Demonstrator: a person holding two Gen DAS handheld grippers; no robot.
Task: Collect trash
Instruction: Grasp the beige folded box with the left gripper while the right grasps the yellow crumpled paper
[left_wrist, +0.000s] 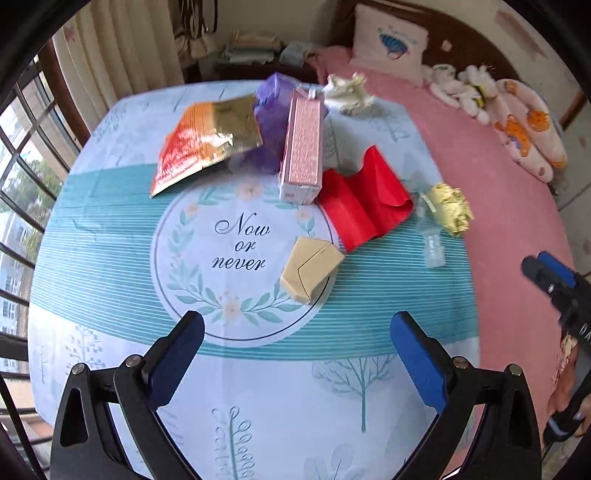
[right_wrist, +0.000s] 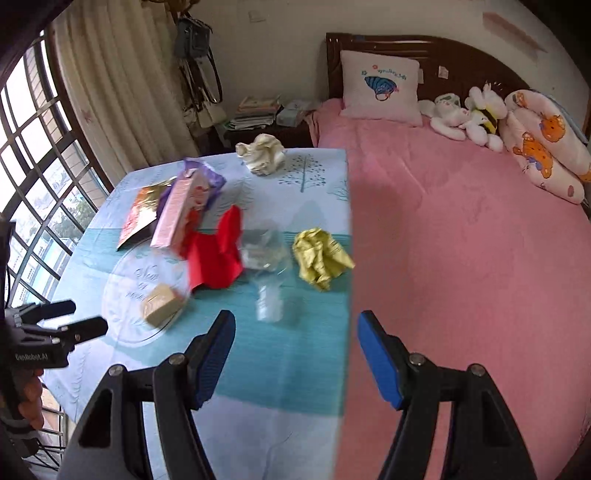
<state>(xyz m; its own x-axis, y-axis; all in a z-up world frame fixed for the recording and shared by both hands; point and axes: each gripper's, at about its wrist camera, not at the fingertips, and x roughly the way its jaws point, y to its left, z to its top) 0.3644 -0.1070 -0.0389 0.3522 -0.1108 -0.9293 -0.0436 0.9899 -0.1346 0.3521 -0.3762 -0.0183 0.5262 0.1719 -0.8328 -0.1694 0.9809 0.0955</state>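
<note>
Trash spread on a printed cloth over the bed, both hand-held grippers empty.

Left hand-held gripper (left_wrist: 297, 345) gapes wide, a tan box (left_wrist: 310, 269) just ahead; right hand-held gripper (right_wrist: 296, 345) likewise spread, a clear plastic wrapper (right_wrist: 267, 273) ahead, crumpled gold foil (right_wrist: 319, 258) beside it.

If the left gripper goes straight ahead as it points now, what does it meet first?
Probably the small beige box, which lies just beyond the open left gripper on the printed cloth. Depth is unclear, so it might touch the cloth first.

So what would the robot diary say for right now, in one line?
left gripper: open, empty | right gripper: open, empty | small beige cardboard box: untouched
</note>
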